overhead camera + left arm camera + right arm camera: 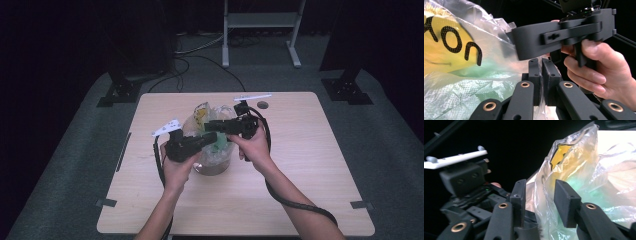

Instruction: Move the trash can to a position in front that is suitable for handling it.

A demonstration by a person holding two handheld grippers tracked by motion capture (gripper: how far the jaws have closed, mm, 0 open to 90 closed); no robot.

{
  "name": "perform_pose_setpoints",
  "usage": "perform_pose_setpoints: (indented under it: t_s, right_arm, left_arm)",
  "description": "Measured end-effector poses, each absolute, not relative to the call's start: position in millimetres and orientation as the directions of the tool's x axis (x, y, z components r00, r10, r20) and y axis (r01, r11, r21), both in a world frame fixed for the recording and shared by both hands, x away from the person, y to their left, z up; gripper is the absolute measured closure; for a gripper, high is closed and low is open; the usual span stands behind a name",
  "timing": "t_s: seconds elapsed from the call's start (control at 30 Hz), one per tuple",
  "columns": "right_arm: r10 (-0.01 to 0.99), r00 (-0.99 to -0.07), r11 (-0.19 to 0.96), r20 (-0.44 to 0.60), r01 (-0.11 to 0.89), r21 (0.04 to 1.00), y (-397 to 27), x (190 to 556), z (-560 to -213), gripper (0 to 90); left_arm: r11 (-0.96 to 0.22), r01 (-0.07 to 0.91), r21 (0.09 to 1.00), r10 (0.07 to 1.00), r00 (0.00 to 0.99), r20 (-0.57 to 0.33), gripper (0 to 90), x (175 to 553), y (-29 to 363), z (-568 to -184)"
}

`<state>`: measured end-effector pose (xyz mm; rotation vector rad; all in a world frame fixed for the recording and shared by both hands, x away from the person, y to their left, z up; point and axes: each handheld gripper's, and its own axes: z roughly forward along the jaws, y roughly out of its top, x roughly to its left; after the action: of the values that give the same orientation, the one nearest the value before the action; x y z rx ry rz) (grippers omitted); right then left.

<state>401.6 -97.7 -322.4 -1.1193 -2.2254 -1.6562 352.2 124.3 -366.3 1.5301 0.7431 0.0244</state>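
A clear plastic bag (207, 116) with yellow and green contents stands in a round brownish container (212, 167) at the table's middle. My left gripper (212, 140) reaches in from the left, and its jaws are pressed together on a thin fold of the bag (486, 82). My right gripper (209, 125) comes from the right at the bag's top. It is open, with the bag's upright edge (544, 195) between its fingers (564, 200). The left gripper view shows the right gripper's body (559, 35) close above my left gripper (541, 72), held by a hand (599, 72).
The wooden table (300, 190) has black tape marks near its front corners (106, 202) and a small dark disc (262, 105) at the back. Black stand bases (120, 92) and a white frame (260, 30) stand on the floor behind. Cables trail from both grippers.
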Motion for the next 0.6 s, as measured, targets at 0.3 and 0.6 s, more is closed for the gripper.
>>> perform_pose_setpoints:
  t_s: [0.3, 0.6]
  right_arm:
    - [0.562, -0.684, 0.116, 0.465, 0.622, 0.774, -99.5, 404.1, -326.5, 87.9]
    - [0.571, -0.646, 0.06, 0.507, 0.648, 0.759, -116.1, 410.2, -337.6, 89.0]
  left_arm:
    - [0.113, 0.426, 0.898, 0.466, 0.775, -0.427, 69.1, 349.2, 126.1, -361.7]
    - [0.175, 0.406, 0.897, 0.5, 0.748, -0.437, 47.5, 348.3, 140.8, -355.2]
